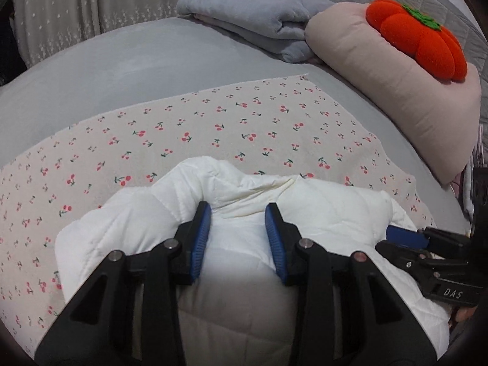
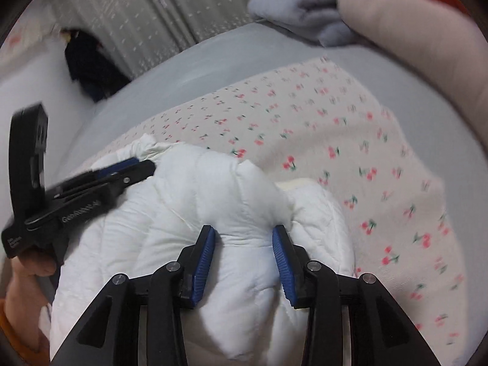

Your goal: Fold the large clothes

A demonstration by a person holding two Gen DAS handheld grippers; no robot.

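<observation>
A white quilted padded garment (image 1: 250, 244) lies bunched at the near edge of the cherry-print sheet (image 1: 213, 122) on the grey bed (image 1: 106, 67). The left claw (image 1: 238, 228) is clenched on a thick fold of it, padding bulging between the blue pads. The right claw (image 2: 244, 247) likewise grips a puffy fold just beside it.

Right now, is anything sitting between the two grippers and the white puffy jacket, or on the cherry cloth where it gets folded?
Nothing visible. The left gripper and right gripper each already pinch a bunch of the white quilted jacket. The cherry-print cloth beyond it is bare; the pink pillow and folded grey blanket lie off its far edge.
</observation>
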